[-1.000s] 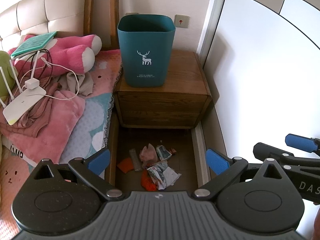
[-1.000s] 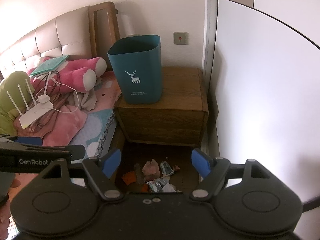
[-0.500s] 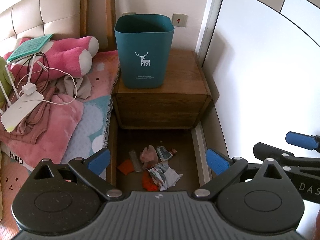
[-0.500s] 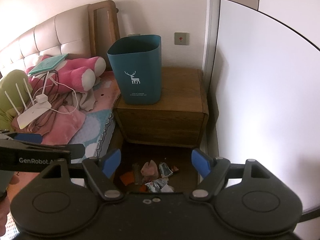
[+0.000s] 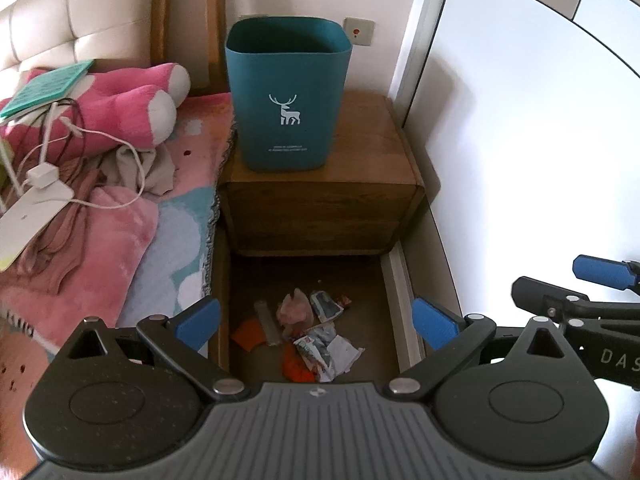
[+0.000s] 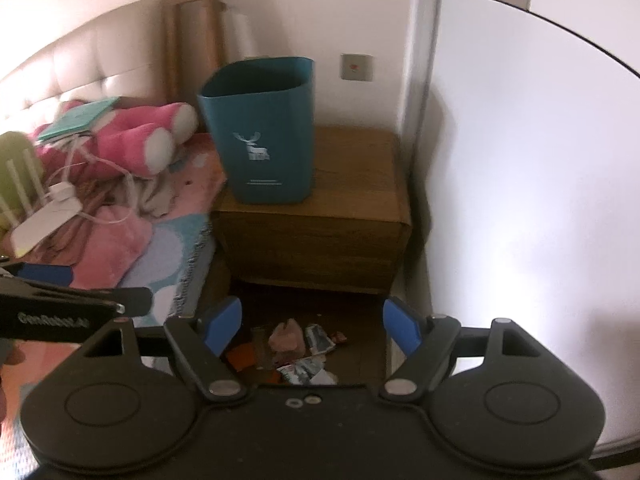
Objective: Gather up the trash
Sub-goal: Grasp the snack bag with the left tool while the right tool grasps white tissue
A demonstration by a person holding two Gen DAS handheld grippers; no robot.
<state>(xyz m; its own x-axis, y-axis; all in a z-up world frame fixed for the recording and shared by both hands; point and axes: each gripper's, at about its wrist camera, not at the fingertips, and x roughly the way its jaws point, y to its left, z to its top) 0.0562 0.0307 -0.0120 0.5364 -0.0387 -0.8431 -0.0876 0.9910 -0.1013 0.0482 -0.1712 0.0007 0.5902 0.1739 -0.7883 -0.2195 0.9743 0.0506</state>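
Several pieces of trash (image 5: 304,332) (image 6: 298,346) lie on the dark floor in front of the nightstand: crumpled wrappers, an orange scrap, a pinkish wad. A teal bin (image 5: 286,96) (image 6: 264,128) with a white deer print stands upright on the wooden nightstand (image 5: 360,168) (image 6: 352,184). My left gripper (image 5: 316,320) is open, high above the trash, with nothing between its blue pads. My right gripper (image 6: 312,318) is open too, also above the pile and holding nothing. Each gripper shows at the edge of the other's view.
A bed (image 5: 132,232) at the left carries pink plush legs (image 5: 132,108), a white router with cables (image 5: 32,208) and crumpled clothes. A white wardrobe door (image 5: 520,140) bounds the right side. The trash lies in the narrow gap between bed and wardrobe.
Both views have shifted slightly: the left camera has tilted so the bin and nightstand sit lower in frame. The right view is now blurred by motion. Both grippers stay open.
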